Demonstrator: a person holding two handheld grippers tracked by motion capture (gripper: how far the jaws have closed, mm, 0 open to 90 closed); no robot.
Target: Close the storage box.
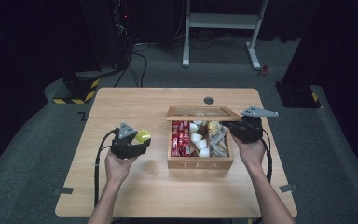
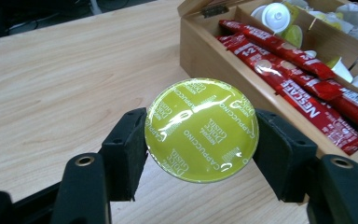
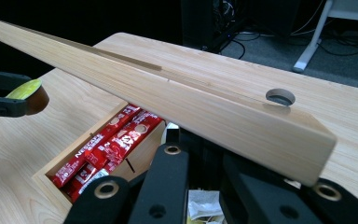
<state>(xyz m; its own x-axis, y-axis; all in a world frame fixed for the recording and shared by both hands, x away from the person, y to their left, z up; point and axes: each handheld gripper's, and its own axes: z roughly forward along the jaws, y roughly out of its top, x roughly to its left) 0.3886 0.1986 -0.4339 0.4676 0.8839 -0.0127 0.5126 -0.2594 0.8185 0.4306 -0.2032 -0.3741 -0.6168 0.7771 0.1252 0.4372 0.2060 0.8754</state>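
Capsule point(image 2: 202, 129) lettering (CAPPUCCINO) — legible between left tongs point(image 2: 200, 154)

One table point(image 1: 135, 196) carries one wooden tea box point(image 1: 200, 164) with one hinged lid point(image 1: 202, 113), standing right of the table's centre. Two grippers are present: left gripper point(image 1: 137, 140) and right gripper point(image 1: 242, 128). One yellow-green capsule point(image 2: 202, 129) sits between the left gripper's pads. The box's left compartment holds several red sachets point(image 2: 303, 88); exact count cannot be told. One round hole point(image 1: 209, 100) lies near the table's far edge.
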